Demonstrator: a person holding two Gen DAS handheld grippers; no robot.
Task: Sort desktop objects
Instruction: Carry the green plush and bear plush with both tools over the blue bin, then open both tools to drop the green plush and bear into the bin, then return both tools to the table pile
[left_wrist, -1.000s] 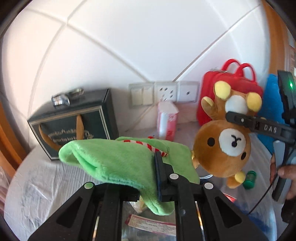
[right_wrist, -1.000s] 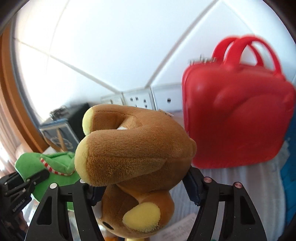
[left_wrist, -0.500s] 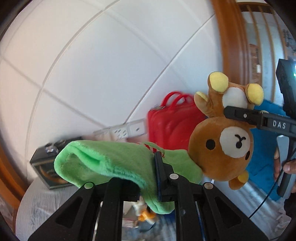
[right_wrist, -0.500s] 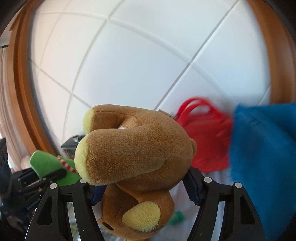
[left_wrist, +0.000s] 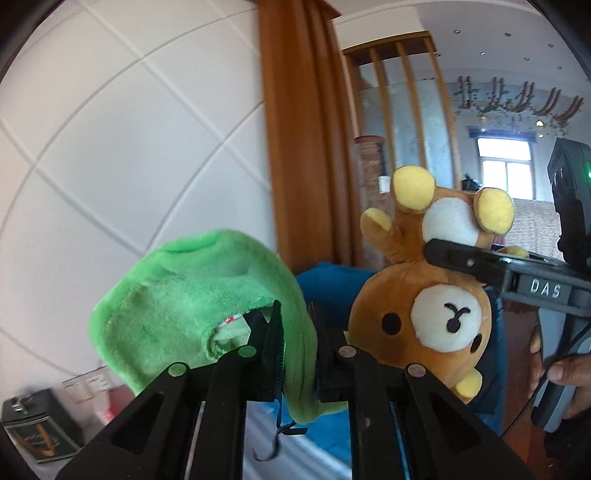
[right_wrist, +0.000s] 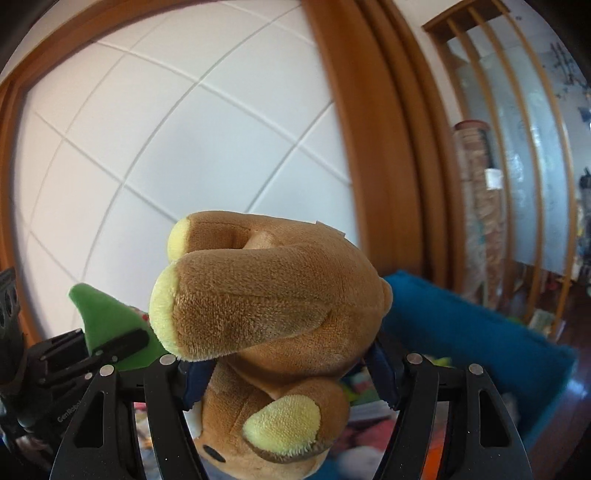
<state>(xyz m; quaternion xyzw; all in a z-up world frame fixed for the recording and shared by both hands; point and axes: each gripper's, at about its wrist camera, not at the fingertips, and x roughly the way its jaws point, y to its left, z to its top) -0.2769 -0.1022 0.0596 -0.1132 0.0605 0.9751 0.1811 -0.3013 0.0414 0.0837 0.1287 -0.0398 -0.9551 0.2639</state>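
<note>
Fingers of the left gripper (left_wrist: 297, 332) pinch a fold of the green plush (left_wrist: 192, 299), held up in the air before the white wall (left_wrist: 129, 147). Just beside it, the right gripper (right_wrist: 284, 373) clamps the brown bear (right_wrist: 273, 295) around its body, head down, feet up. A blue bin (right_wrist: 476, 332) sits behind both toys, a wooden frame (left_wrist: 299, 129) beyond.

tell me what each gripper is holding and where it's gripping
Left gripper: the green plush, pinched by a fold near its edge. Right gripper: the brown bear plush, gripped around its body, hanging head down.
</note>
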